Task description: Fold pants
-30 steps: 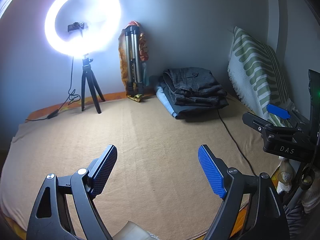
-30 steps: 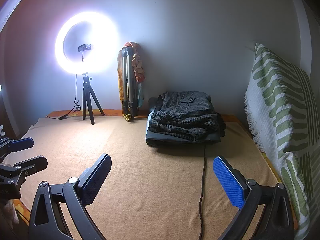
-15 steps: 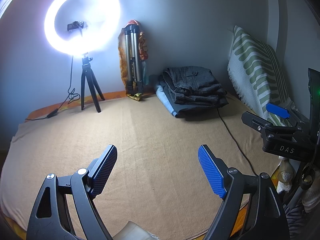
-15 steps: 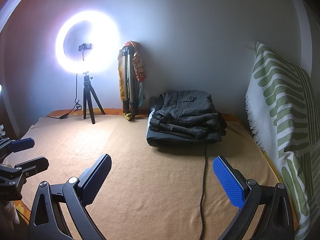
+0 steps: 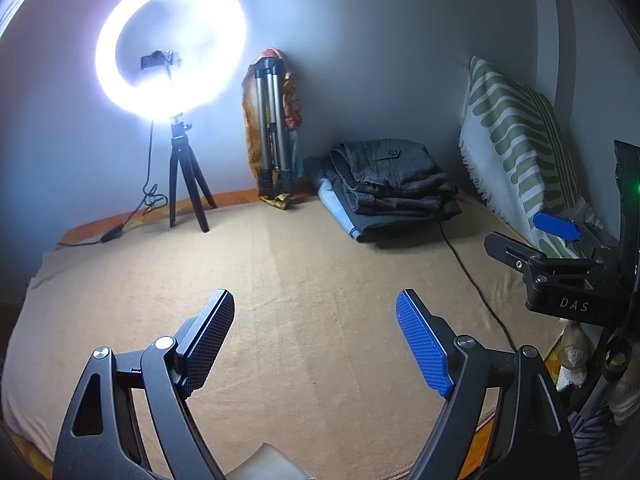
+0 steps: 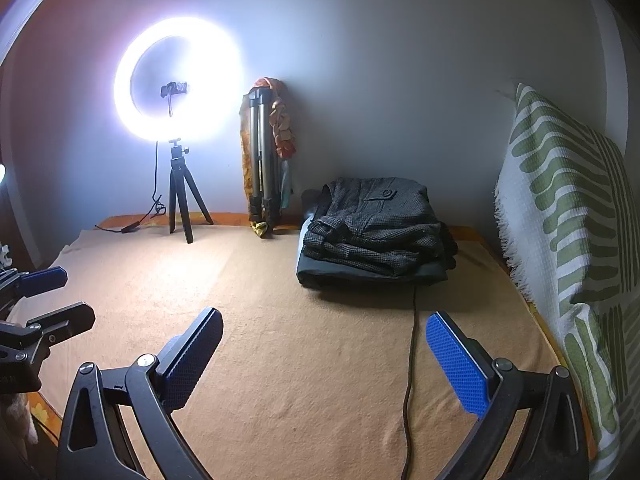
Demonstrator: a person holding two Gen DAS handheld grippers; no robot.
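Note:
A stack of folded pants (image 5: 394, 184) lies at the far right of the tan blanket (image 5: 300, 280), against the wall; the top pair is dark grey with a buttoned pocket. The stack also shows in the right wrist view (image 6: 376, 228). My left gripper (image 5: 316, 340) is open and empty, low over the near part of the blanket. My right gripper (image 6: 324, 356) is open and empty, also over the near blanket, well short of the stack. The right gripper shows at the right edge of the left wrist view (image 5: 536, 240), and the left gripper at the left edge of the right wrist view (image 6: 48, 300).
A lit ring light on a small tripod (image 5: 172, 52) stands at the back left. A folded silver tripod (image 5: 270, 132) leans on the wall. A green-striped pillow (image 6: 568, 232) stands along the right side. A black cable (image 6: 412, 344) runs across the blanket from the stack.
Almost nothing has moved. The views have shifted very slightly; both grippers stay open and in place.

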